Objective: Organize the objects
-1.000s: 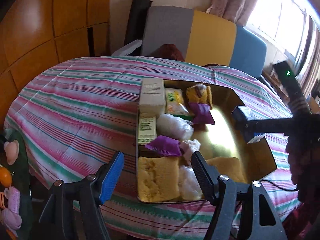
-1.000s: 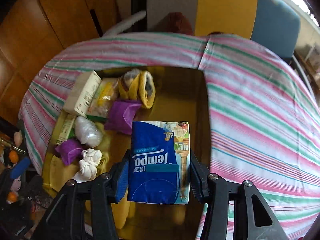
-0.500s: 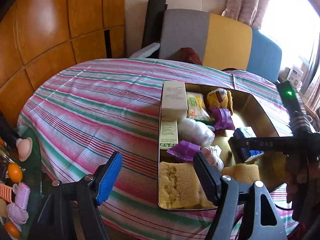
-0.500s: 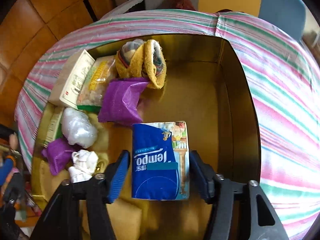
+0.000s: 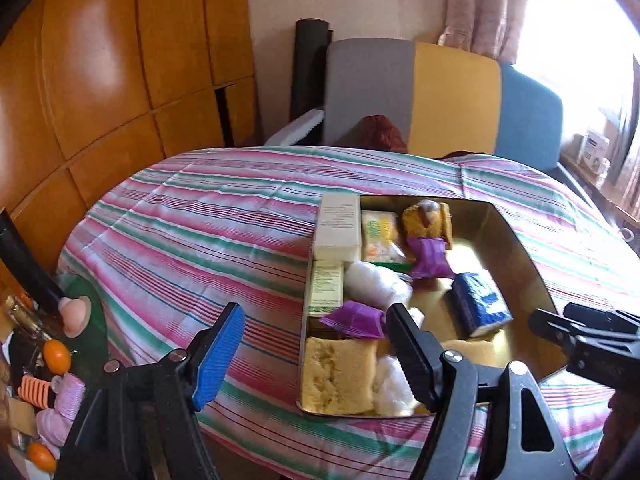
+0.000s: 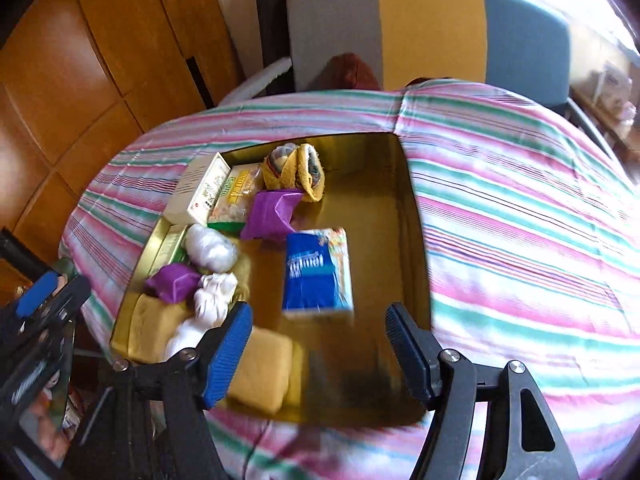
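With its jaws just having opened and nothing between them, the right gripper (image 6: 318, 350) hung spread above the near end of the gold tin tray (image 6: 414, 216), clear of the blue Tempo tissue pack (image 6: 318, 272). That pack lay flat on the bare tray floor, right of the clutter and apart from the pads. The left gripper (image 5: 314, 346) was spread wide too, empty, over the striped tablecloth (image 5: 200, 232) at the tray's near left corner. Along the tray's left side sat a white carton (image 5: 337, 226), a snack packet (image 5: 378, 240), two purple pouches (image 6: 272, 210), white bundles (image 6: 210, 248) and yellow sponges (image 5: 338, 376). By my reading, the tissue pack was placed and the table held nothing loose, so little sorting seemed left.
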Available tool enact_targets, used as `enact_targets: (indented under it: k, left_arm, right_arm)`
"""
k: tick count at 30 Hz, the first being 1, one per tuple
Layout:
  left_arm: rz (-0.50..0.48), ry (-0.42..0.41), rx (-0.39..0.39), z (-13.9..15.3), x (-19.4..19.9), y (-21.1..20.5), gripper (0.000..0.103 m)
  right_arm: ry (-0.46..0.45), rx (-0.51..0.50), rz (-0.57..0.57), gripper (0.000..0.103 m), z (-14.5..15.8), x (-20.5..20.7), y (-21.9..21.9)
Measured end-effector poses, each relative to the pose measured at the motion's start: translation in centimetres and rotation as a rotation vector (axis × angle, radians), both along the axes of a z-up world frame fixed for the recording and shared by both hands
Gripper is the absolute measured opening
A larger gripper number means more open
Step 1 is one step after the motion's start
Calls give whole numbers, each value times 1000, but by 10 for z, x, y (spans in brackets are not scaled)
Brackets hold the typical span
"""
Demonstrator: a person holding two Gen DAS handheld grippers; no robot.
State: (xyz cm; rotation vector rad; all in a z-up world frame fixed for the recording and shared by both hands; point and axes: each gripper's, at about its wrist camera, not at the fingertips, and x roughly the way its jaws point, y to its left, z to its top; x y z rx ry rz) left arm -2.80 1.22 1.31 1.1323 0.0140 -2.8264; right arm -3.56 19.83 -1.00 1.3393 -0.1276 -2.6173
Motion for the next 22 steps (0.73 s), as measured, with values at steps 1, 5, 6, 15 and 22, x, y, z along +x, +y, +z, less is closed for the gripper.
enact_targets:
  k: [1, 5, 6, 15, 22]
  left_arm:
    - [-5, -1, 5, 0, 1, 1, 74]
    - [-25, 3, 4, -1, 6, 9, 74]
    - [-33, 3, -1, -1, 7, 11, 74]
    - [-41, 34, -15, 0, 13, 17, 69]
    - [-51, 20, -5, -1, 10, 15, 69]
  right_arm:
    - [14, 3, -6, 71, 2, 8, 2]
    - [63, 26, -40, 73, 7, 31, 8]
    - [66, 28, -48, 73, 7, 34, 9]
    - [63, 32, -34, 73, -2, 35, -1]
    - [61, 47, -24, 73, -8, 35, -9]
